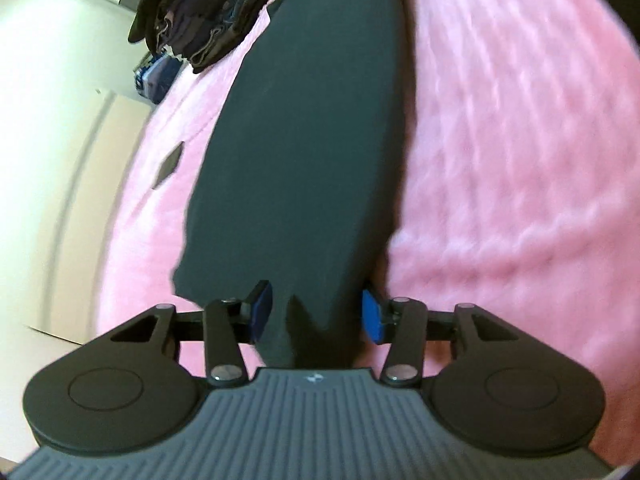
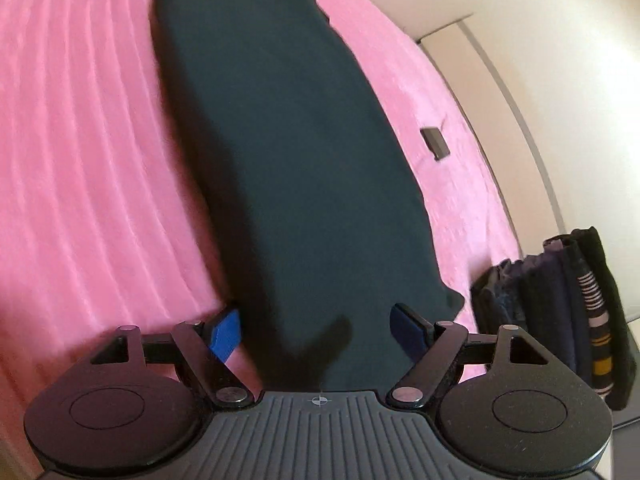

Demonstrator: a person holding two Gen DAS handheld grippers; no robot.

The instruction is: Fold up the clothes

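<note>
- A pink fleece blanket (image 1: 500,140) is seen covering the whole working surface; cream walls and pale panels (image 1: 48,160) are seen beyond its edge.
- A dark green garment (image 1: 304,160) is laid flat on the blanket as 1 long folded strip.
- A stack of folded dark clothes (image 2: 560,312) is seen at the blanket's edge.
- A small dark tag (image 2: 435,143) lies beside the garment.
- The left gripper (image 1: 316,314) and right gripper (image 2: 318,334) are spread over opposite garment ends, pads not pressing.
</note>
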